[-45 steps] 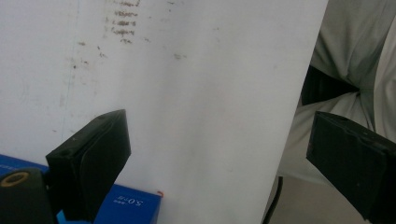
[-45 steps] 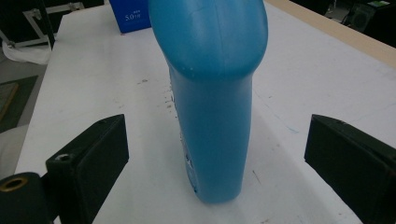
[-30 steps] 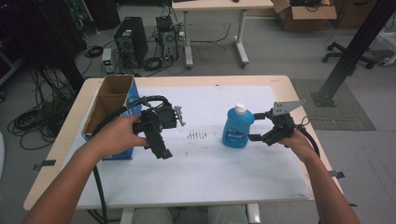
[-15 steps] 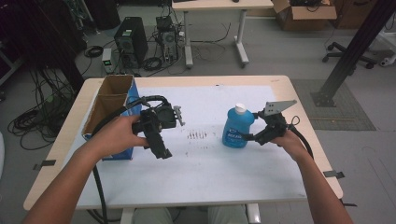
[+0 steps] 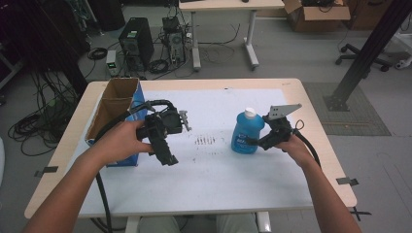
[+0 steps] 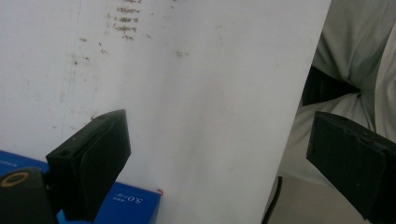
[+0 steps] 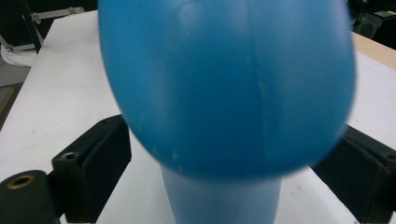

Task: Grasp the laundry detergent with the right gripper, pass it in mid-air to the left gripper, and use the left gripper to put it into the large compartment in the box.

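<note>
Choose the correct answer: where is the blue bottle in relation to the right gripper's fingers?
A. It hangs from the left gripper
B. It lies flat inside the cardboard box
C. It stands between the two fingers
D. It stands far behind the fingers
C: in the right gripper view the blue bottle sits between the two black fingers, and the high view shows it upright on the table at the right gripper.

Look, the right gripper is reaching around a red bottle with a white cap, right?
Not red. The bottle is blue, as the high view shows; its cap is white, and the right gripper does have its jaws on either side of it.
</note>
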`<state>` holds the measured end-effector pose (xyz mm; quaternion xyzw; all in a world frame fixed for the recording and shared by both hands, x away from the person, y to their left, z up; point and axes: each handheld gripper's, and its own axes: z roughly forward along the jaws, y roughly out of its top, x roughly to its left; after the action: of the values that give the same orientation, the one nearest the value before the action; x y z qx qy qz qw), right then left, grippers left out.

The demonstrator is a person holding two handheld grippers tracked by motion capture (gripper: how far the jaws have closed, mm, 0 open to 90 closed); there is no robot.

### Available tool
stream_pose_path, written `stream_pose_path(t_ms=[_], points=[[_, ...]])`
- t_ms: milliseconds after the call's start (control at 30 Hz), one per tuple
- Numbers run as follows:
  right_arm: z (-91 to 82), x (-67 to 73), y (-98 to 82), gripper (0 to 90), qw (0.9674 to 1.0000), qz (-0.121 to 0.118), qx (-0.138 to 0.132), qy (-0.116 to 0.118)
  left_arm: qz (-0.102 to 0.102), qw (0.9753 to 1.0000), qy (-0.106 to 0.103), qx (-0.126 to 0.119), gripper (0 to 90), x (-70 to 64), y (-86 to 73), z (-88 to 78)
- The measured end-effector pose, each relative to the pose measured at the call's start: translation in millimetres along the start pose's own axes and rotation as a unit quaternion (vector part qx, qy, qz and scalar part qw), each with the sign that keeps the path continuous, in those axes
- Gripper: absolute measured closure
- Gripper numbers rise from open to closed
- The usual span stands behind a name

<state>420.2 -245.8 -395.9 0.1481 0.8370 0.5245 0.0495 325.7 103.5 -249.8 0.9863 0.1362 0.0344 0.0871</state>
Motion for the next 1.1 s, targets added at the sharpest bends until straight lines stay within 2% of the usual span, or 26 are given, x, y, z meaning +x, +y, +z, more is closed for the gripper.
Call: stream_pose_path(t_ms=[200,833,1100], points=[[4.5,0.3,0.0,9.7,1.0000,-0.001,0.002,0.003,-0.001,1.0000,0.000,-0.002,6.7,0.0,-0.3,-0.2],[3.8,-0.7,0.0,22.7,0.9999,-0.004,-0.004,0.011,-0.002,1.0000,0.001,-0.002,6.7,0.1,-0.7,-0.3],[3.0,-2.1,-0.5,25.3,0.9999,0.000,-0.004,0.015,-0.003,1.0000,0.000,-0.003,6.7,0.9,-0.9,0.4]])
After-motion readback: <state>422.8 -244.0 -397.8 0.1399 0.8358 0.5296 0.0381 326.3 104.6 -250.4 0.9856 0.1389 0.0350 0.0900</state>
